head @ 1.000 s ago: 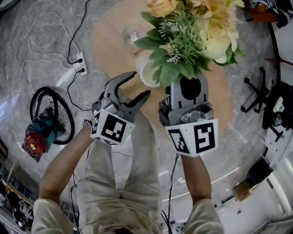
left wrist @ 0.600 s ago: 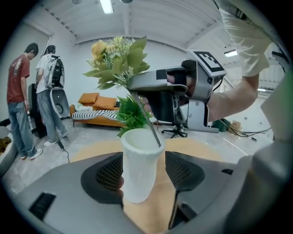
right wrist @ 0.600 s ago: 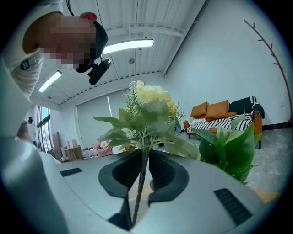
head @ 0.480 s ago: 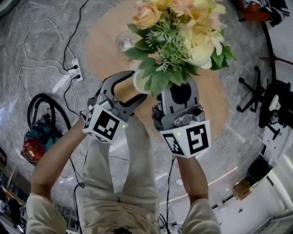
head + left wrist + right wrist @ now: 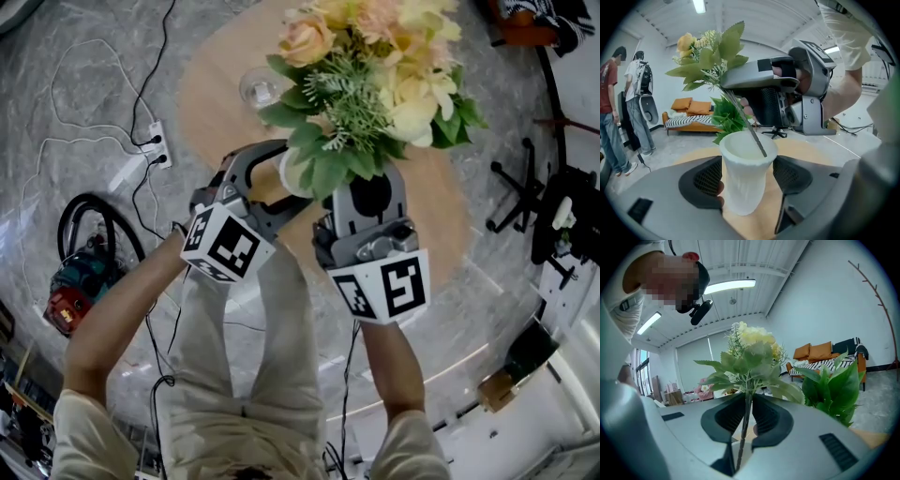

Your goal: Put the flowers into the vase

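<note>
A: Currently, where does the white ribbed vase stand?

B: Upright on the near part of the round wooden table, between the pads of the left gripper. Those jaws have just been opening and stand wide. A gap shows at the right-hand pad, so there is no clamp on the vase.

A: State of the right gripper?

B: Jaws narrow, clamped on the thin green stems of the bouquet of yellow and peach artificial flowers with green leaves. The bouquet sits above and just right of the vase. One dark stem slants down, its tip at the vase's mouth.
</note>
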Tool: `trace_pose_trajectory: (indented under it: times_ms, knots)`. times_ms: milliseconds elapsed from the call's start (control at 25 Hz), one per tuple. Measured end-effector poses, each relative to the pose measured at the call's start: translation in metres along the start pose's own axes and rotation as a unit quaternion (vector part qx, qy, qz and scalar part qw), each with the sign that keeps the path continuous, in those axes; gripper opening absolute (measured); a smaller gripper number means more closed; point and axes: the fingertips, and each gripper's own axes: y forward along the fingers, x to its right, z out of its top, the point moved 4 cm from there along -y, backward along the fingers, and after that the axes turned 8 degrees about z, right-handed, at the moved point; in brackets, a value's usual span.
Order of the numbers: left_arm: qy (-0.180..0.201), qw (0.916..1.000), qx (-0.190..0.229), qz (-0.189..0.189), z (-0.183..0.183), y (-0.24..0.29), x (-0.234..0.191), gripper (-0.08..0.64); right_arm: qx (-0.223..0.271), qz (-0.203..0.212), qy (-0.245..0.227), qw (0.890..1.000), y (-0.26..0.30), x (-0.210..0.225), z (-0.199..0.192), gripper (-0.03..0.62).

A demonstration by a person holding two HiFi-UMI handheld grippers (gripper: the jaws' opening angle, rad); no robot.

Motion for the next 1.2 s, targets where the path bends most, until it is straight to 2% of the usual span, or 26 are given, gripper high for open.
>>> trace_pose_trajectory:
  times_ms: [520, 840, 1200]
  knots:
    - [-0.010, 0.9998, 0.011, 0.013, -0.004, 0.003, -0.004, 0.316, -0.003, -0.010, 0.000, 1.000, 0.000, 0.001, -0.002, 0.043]
    - [-0.023, 0.9996, 0.010, 0.017, 0.000, 0.006, -0.007, 0.316, -0.034, -0.003, -0.012, 0.999, -0.019, -0.003, -0.010, 0.043]
    - [-0.022, 0.9996, 0.010, 0.017, -0.001, 0.004, -0.004, 0.316, -0.062, -0.019, -0.009, 0.998, -0.038, -0.010, -0.029, 0.043]
